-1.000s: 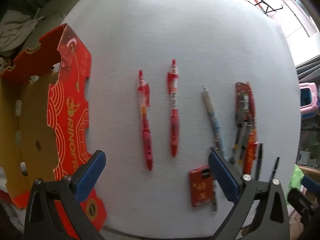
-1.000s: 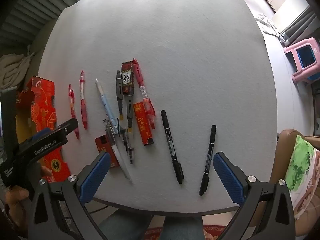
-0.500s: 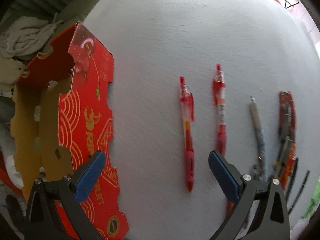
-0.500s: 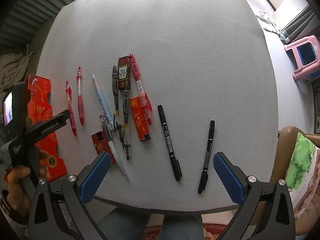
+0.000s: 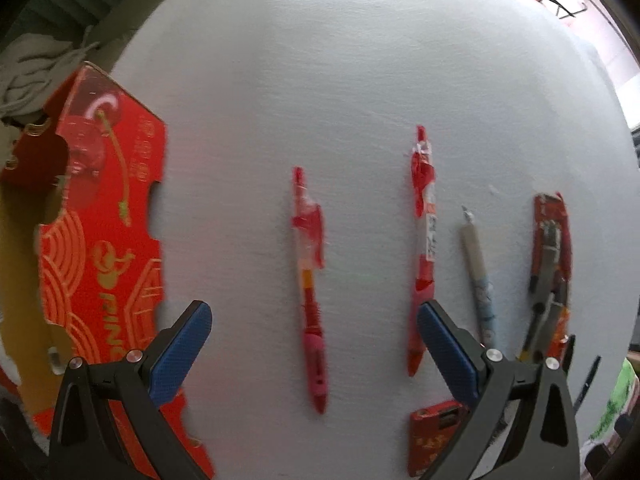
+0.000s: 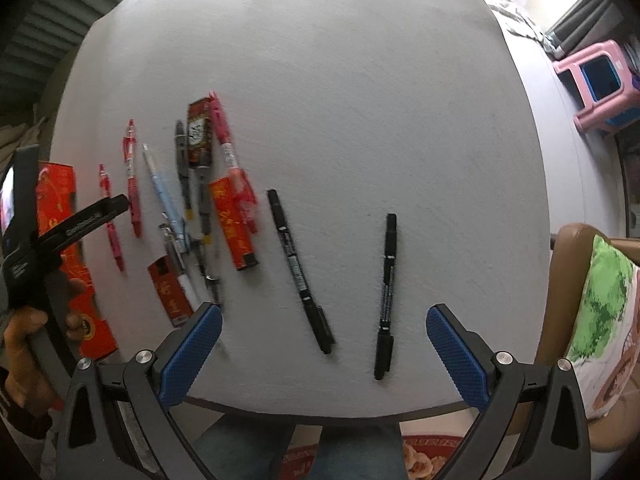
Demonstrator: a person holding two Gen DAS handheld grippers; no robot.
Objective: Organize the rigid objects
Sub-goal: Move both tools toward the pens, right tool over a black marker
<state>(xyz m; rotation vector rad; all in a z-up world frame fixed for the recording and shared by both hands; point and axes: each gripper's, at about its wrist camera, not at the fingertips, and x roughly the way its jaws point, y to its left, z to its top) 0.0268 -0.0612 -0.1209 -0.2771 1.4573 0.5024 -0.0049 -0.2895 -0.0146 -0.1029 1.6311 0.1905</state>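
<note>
My left gripper (image 5: 312, 340) hangs with its blue textured pads spread wide and nothing between them, and the leftmost red pen (image 5: 310, 292) lies on the white table (image 5: 320, 80) right in the gap, apart from both pads. Just past the right pad sits a second red pen (image 5: 422, 248), its lower end partly covered by that pad, then a pale blue pen (image 5: 478, 272), and beyond it a cluster of dark pens and a long red packet (image 5: 552, 256) that blur together at the frame edge. A small red card (image 5: 434, 436) is half hidden under the right finger. To the left stands a red cardboard box (image 5: 104, 240) with gold line patterns and scalloped cut-outs, its open side cut off by the frame. My right gripper (image 6: 324, 348) is likewise wide apart and empty, near the table's front edge. Between its fingers and farther out lie two slim black markers (image 6: 300, 272) (image 6: 386, 296), well apart and splayed slightly. Left of them I see an orange-red carton (image 6: 234, 228) touching a pink-red pen (image 6: 232, 168), then grey pens piled together; I cannot tell which lies on top. The table surface looks matte and finely textured. At far left a hand (image 6: 24, 356) grips the other tool in front of the box. A pink plastic stool (image 6: 596, 84) and a green-patterned cushion (image 6: 600, 312) sit off the table to the right.
</note>
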